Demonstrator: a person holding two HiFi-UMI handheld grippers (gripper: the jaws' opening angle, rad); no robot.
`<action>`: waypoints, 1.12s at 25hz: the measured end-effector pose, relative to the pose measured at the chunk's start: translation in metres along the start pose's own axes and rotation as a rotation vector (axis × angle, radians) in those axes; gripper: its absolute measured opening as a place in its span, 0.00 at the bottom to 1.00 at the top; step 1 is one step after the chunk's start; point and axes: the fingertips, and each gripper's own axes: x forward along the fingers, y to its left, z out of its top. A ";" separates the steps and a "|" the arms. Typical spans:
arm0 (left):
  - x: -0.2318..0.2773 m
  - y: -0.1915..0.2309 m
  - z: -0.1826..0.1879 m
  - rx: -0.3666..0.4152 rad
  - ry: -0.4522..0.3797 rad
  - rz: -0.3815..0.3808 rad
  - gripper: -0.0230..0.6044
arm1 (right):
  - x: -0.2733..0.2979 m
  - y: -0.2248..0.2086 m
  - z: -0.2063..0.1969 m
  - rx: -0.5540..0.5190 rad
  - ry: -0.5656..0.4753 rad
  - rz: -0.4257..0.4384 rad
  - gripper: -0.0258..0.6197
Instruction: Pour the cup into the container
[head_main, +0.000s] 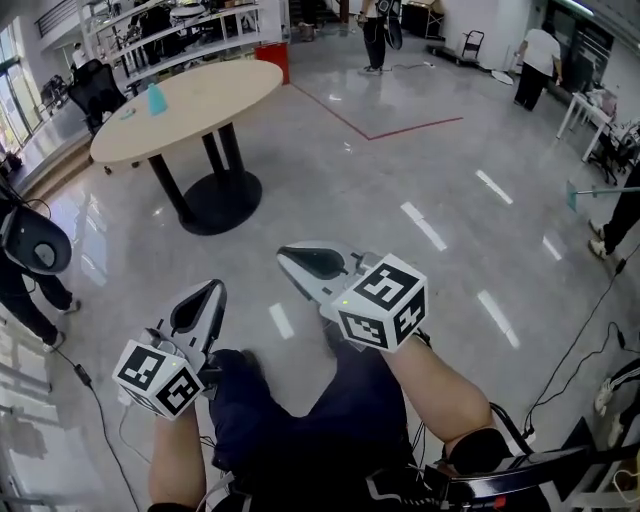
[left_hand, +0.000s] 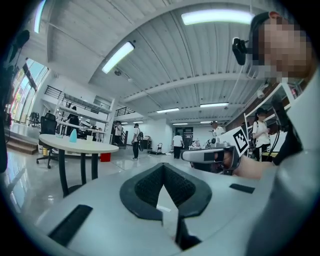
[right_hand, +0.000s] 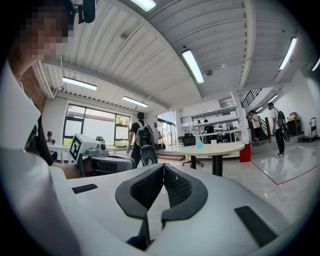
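Person stands on open floor, both grippers held close in front of the body

- left gripper: jaws closed tip to tip, nothing between them
- right gripper: same, pads together, empty
- round table well apart from both grippers, across bare floor
- small teal thing upright near the table's far-left edge; likely the cup or the container, too small to tell which. Nothing else on the top reads clearly

Task not begun; neither gripper is near the table

Handling, my guess: a cup that small should be light and thin-walled, and may crush or slip if pinched hard. Best taken at mid-height across the wall, jaws level, with a gentle squeeze. If filled, it will slosh; keep it upright until it is over the container, then tip slowly
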 end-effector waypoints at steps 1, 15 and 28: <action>-0.005 -0.002 -0.001 0.002 0.005 -0.004 0.03 | 0.000 0.005 0.000 0.005 0.003 -0.001 0.05; -0.089 -0.019 -0.012 -0.044 -0.013 0.083 0.03 | 0.007 0.076 -0.005 -0.019 0.047 0.092 0.05; -0.171 -0.101 -0.030 -0.045 -0.031 0.151 0.03 | -0.067 0.149 -0.021 -0.007 0.030 0.108 0.05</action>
